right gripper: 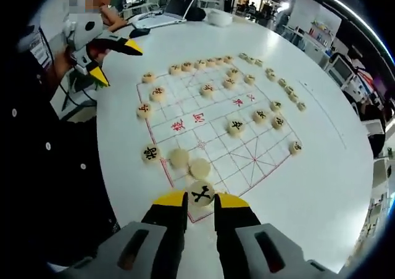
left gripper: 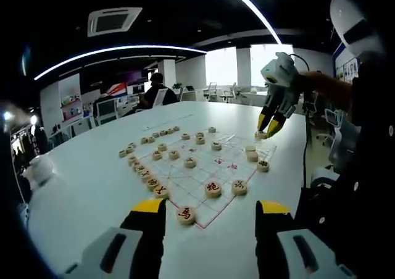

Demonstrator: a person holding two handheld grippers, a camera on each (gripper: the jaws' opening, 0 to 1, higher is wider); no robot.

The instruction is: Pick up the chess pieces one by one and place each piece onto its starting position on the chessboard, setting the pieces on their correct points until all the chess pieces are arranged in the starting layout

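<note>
Right gripper (right gripper: 200, 200) low over the near corner of the chessboard (right gripper: 216, 128), jaws clenched on a round wooden piece with a black character (right gripper: 202, 193), held at the board's corner point. Just beyond that piece, two blank-faced pieces (right gripper: 189, 163) touching side by side on the board, and a black-marked piece (right gripper: 150, 153) at the board's left edge. Other pieces scattered over the grid, with a curved row of pieces (right gripper: 203, 63) along the far edge and more trailing off to the right on the white counter (right gripper: 321, 186). Left gripper (right gripper: 108, 60) hanging over the counter's edge off the board's far left corner, jaws released and spread, nothing between them. From the left gripper view, left gripper (left gripper: 211, 208) hovering above the counter with yellow-tipped jaws wide apart, a red-marked piece (left gripper: 186, 215) lying between them near the board's corner. Across the board there, the right gripper (left gripper: 270, 128) tipped down at the far corner.
</note>
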